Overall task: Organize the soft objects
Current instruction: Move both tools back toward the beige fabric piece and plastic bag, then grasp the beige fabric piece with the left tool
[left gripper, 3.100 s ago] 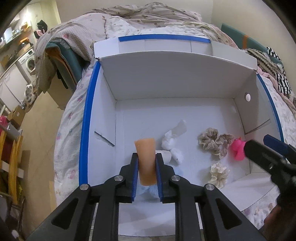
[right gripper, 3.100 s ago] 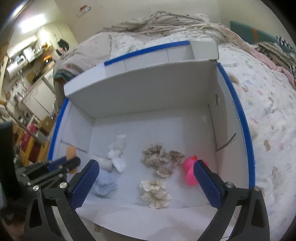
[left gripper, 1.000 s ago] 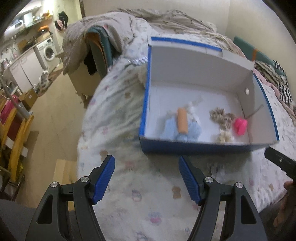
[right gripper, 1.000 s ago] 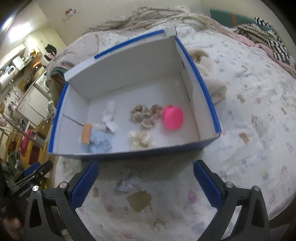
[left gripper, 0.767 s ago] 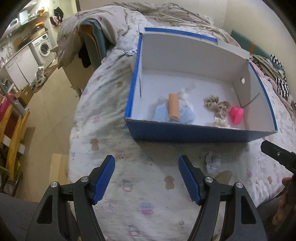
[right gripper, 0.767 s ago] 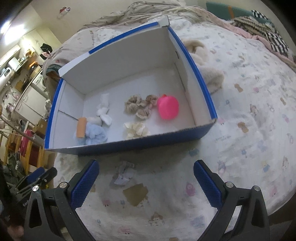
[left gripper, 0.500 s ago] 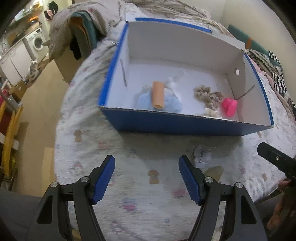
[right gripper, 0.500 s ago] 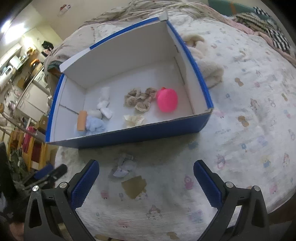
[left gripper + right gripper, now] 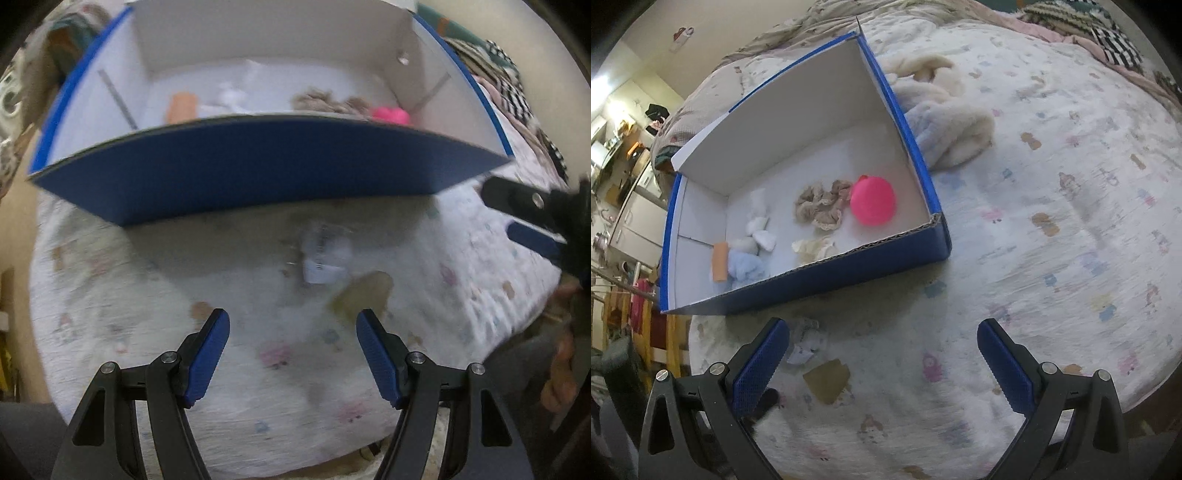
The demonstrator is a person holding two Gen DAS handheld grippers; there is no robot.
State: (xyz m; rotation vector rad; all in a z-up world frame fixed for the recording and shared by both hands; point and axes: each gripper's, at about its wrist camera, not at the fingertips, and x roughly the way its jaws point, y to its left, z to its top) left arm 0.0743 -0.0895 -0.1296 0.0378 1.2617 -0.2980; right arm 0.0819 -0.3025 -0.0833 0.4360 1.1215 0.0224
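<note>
So the soft stuff sits inside the blue box (image 9: 827,273) on the bed (image 9: 1052,206): pink ball (image 9: 873,200), beige scrunchies (image 9: 818,206), orange piece (image 9: 720,262) on a light blue cloth (image 9: 746,266). Both the left hand-held gripper (image 9: 293,356) and right hand-held gripper (image 9: 882,369) hang released and empty outside the near wall. I'd guess the next pick is the crumpled wrapper (image 9: 807,343) or tan scrap (image 9: 827,378) just beside it. Plenty of open bedspread, though the bed's edge is close.
</note>
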